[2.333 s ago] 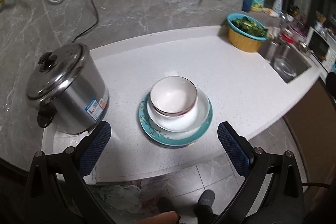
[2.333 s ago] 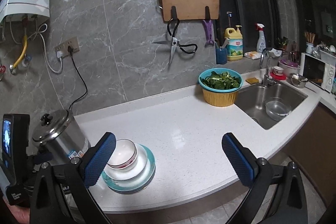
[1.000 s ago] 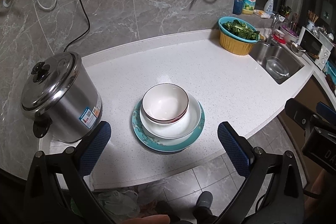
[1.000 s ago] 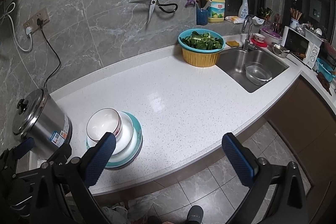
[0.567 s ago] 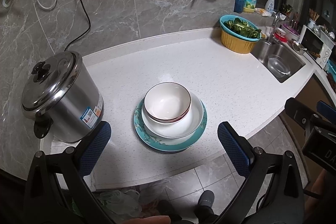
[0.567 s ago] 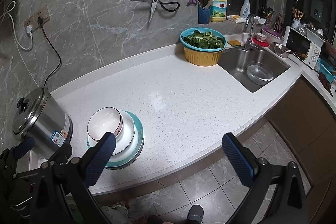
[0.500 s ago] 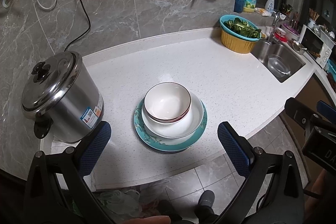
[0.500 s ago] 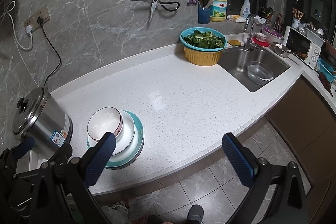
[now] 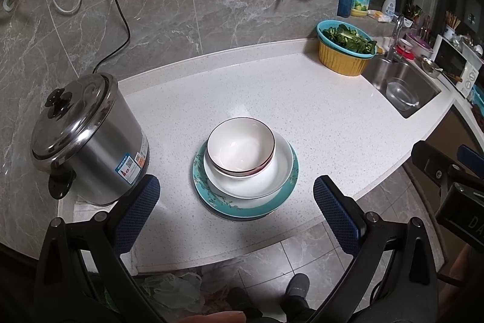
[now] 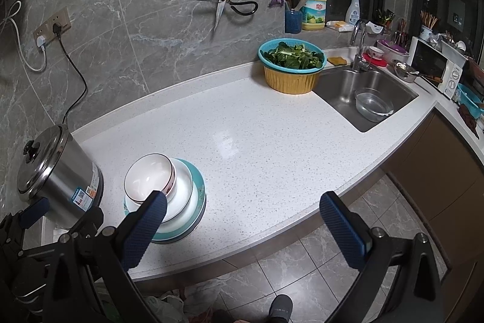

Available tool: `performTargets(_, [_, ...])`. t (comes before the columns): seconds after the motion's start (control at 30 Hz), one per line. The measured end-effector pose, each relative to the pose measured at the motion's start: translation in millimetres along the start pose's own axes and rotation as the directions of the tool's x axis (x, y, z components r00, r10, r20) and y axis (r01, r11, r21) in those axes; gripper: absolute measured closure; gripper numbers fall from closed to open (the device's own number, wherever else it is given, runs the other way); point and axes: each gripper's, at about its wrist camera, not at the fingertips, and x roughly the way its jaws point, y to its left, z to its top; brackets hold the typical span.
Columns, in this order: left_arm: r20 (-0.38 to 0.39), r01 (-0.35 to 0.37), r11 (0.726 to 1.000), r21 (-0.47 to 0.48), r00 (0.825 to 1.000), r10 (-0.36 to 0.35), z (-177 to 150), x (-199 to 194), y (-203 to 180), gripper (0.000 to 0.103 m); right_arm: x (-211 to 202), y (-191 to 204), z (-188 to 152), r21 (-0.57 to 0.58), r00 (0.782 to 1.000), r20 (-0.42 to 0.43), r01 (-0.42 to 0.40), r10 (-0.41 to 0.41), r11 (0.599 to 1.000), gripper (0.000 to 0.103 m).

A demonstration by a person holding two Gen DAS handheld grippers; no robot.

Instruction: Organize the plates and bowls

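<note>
Backed away and up from counter [image 9: 317,111] since earlier frames, both grippers [image 9: 236,203] [image 10: 248,220] spread wide and empty; bowl [image 9: 241,148] stacked on plates [image 9: 272,196] beside pot [image 9: 87,138], so leave stack untouched

Right gripper [image 10: 246,224] open, empty, above counter [image 10: 257,135] edge. Bowl [image 10: 149,177] sits in white dish [image 10: 181,202] on teal plate [image 10: 198,208], near steel pot [image 10: 54,171]. Colander [image 10: 292,70] of greens beside sink [image 10: 366,99].

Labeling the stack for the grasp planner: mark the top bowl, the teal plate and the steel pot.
top bowl [image 9: 239,149], left wrist view, inner floor.
teal plate [image 9: 211,197], left wrist view, patterned left rim.
steel pot [image 9: 99,153], left wrist view, side wall.
</note>
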Motion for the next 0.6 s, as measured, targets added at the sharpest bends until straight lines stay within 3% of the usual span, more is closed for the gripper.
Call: performTargets(0.6, [0.002,-0.002,1.000,0.000,1.000,0.002,-0.2,0.6,3.0,0.000,2.6,0.3,-3.2,-0.017,1.000,0.007,-0.003,0.003,1.000,0.000])
